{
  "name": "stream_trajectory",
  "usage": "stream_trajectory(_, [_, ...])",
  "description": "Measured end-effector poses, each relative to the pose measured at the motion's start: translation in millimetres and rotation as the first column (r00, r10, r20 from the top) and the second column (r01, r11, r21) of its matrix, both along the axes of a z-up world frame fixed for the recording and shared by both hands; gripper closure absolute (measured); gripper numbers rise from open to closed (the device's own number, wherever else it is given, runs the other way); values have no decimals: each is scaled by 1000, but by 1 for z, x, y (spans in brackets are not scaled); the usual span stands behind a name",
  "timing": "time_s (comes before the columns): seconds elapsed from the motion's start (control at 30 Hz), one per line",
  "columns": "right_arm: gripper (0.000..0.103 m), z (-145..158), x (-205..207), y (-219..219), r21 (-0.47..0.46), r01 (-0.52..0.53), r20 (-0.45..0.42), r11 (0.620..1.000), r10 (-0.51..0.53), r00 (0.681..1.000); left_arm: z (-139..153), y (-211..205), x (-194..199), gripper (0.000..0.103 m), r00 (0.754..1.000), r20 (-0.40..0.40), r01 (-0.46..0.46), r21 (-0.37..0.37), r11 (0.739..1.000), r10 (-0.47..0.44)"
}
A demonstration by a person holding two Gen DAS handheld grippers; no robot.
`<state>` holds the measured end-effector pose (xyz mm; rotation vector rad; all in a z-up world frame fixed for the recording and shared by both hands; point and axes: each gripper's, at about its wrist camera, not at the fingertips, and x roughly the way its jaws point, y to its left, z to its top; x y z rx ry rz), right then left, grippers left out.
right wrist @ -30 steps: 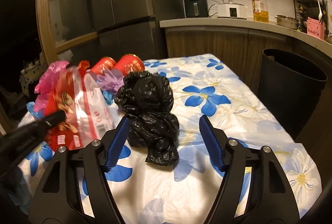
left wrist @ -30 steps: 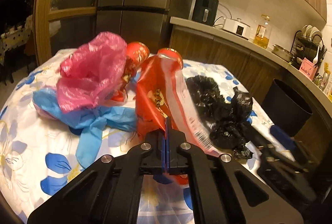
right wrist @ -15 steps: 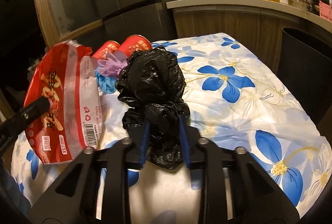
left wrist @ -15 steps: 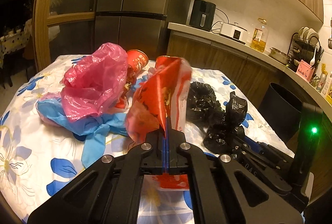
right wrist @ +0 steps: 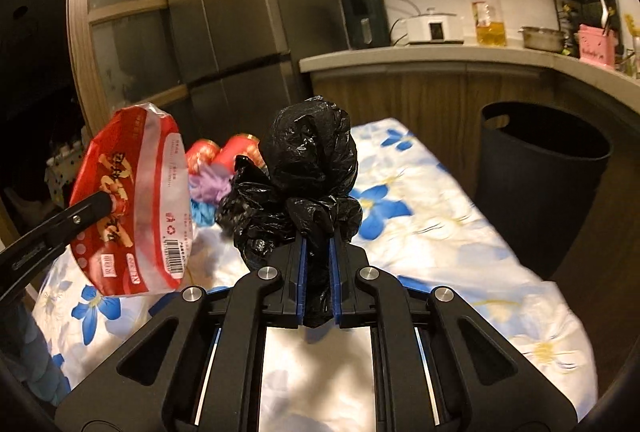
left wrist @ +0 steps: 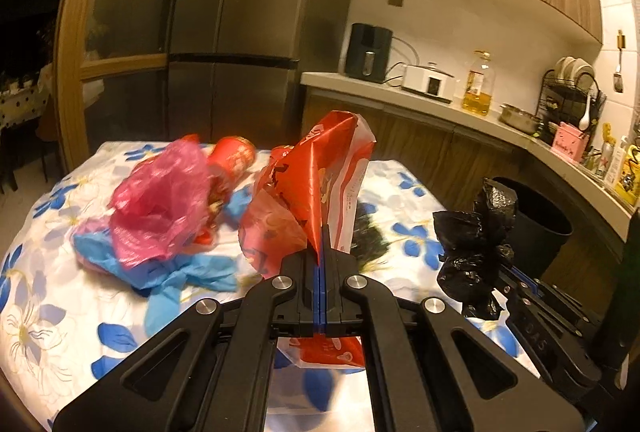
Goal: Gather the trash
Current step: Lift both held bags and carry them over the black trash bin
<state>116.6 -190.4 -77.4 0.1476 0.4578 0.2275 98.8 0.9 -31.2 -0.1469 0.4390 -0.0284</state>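
My left gripper (left wrist: 322, 236) is shut on a red and white snack wrapper (left wrist: 320, 176) and holds it above the table; the wrapper also shows in the right wrist view (right wrist: 132, 192). My right gripper (right wrist: 318, 244) is shut on a crumpled black plastic bag (right wrist: 308, 160), lifted off the table; it also shows in the left wrist view (left wrist: 476, 252). A black trash bin (right wrist: 540, 168) stands on the floor right of the table. A pink bag (left wrist: 160, 208), a blue glove (left wrist: 188, 272) and red cups (left wrist: 234, 156) lie on the table.
The table has a white cloth with blue flowers (right wrist: 420, 200). A kitchen counter (right wrist: 440, 52) with appliances, an oil bottle and a dish rack runs behind and to the right. A tall fridge (left wrist: 240, 32) stands behind the table.
My right gripper closed on the black bag and lifted it off the table. My left gripper raised the red wrapper higher.
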Motion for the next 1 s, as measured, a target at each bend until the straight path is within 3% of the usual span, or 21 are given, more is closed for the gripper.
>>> stream_trajectory(0.27, [93,26,-17,-43,-5,90,67,996,-90,994,21,-52,12,103,994,41,97,24,995,-98])
stream_trajectory(0.47, [93,49,-15,-95,0,209,123,978,-207,971,38,-103,34,103,978,69,193,42,980,-195])
stream_trajectory(0.67, [93,67,-6,-147,1,321,169,947,-317,933,52,-166,59,103,947,106,298,52,953,-302])
stream_trajectory(1.0, [93,78,24,-208,42,405,187,913,-405,895,58,-242,100,103,896,144,420,37,907,-421])
